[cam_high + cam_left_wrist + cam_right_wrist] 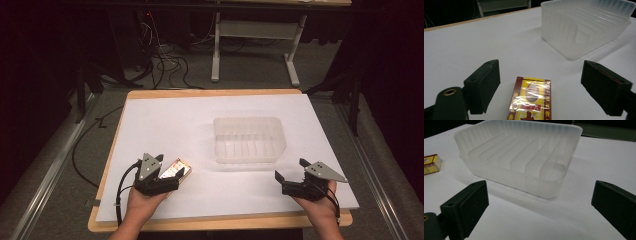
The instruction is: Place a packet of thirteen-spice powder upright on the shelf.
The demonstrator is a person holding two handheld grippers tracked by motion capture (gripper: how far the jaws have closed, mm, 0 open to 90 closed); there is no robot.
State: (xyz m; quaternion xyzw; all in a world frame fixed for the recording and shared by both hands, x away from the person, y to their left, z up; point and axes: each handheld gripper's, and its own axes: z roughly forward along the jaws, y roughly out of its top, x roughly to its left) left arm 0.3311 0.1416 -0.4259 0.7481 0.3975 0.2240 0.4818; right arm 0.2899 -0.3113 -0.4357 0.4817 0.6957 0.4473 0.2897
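A small red-and-yellow box [181, 168] wrapped in clear film lies flat on the white table top at the near left. My left gripper [170, 173] sits low over it with its jaws apart on either side. In the left gripper view the box [531, 100] lies between the two black pads [486, 82] with a gap on each side, nothing pressing on it. A clear ribbed plastic tray [250, 120] stands empty in the middle of the table. My right gripper [290, 169] rests at the near right, open, aimed at the tray's wall [524, 180] with nothing between its jaws.
The white sheet [165, 115] covers a wooden table whose edge [210, 93] shows at the back. Beyond it are a dark floor, loose cables [165, 65] and a white table frame [217, 50]. The tray's corner [564, 32] stands a short way ahead of the left gripper.
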